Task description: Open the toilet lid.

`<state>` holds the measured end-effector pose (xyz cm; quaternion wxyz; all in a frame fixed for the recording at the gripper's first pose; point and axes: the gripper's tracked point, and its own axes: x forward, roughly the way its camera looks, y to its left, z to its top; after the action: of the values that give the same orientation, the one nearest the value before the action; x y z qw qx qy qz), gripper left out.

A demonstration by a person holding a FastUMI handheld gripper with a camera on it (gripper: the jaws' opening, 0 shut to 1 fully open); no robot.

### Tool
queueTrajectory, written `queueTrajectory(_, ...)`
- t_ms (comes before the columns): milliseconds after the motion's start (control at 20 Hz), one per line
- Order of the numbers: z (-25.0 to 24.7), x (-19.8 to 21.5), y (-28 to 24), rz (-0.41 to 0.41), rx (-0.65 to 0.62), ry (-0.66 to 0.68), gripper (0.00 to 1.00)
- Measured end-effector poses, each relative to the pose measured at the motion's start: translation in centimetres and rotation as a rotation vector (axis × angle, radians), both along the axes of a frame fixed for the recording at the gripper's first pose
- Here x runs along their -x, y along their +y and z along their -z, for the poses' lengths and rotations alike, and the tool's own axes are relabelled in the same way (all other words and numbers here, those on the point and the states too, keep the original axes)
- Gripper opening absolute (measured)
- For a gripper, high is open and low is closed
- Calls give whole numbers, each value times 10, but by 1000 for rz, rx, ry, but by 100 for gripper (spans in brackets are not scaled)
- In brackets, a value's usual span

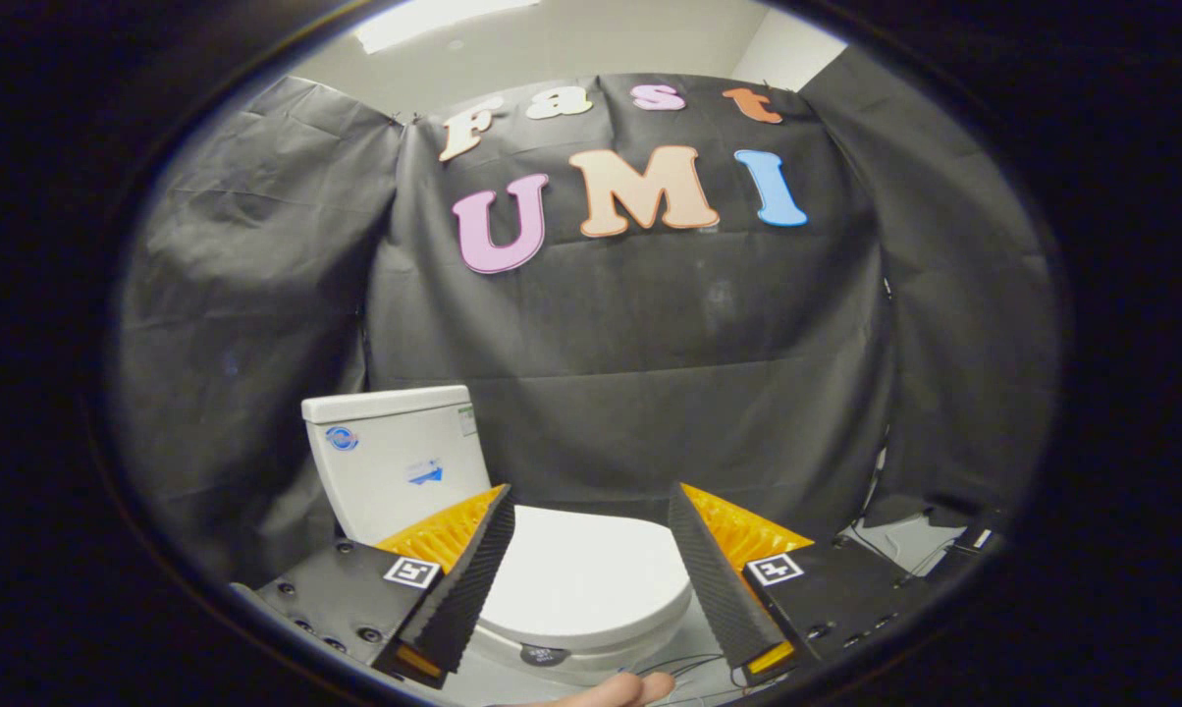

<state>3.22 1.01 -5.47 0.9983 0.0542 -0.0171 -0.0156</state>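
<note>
A white toilet stands against the black cloth wall, its tank upright at the back left. The white lid lies flat and closed over the bowl, reaching toward me between and below my fingers. My gripper is open, its two fingers spread wide with the lid seen through the gap. Nothing is held, and the fingers hover above the lid without touching it. The left finger hides the lid's left edge and part of the tank's base.
Black cloth walls close in the booth behind and on both sides of the toilet. Cables lie on the floor to the right. A person's fingertip shows just below the lid's front edge.
</note>
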Motion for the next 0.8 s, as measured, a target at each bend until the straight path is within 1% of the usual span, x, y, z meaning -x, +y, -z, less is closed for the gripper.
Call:
queueTrajectory(100, -2, 1, -3, 12, 6, -6, 98)
queueTrajectory(400, 20, 5, -2, 35, -3, -5, 98)
queueTrajectory(550, 39, 7, 1, 38, -28, 51, 98)
queueTrajectory(650, 41, 8, 8, 27, -48, 59, 98)
queueTrajectory(800, 59, 7, 16, 29, -75, 94, 98)
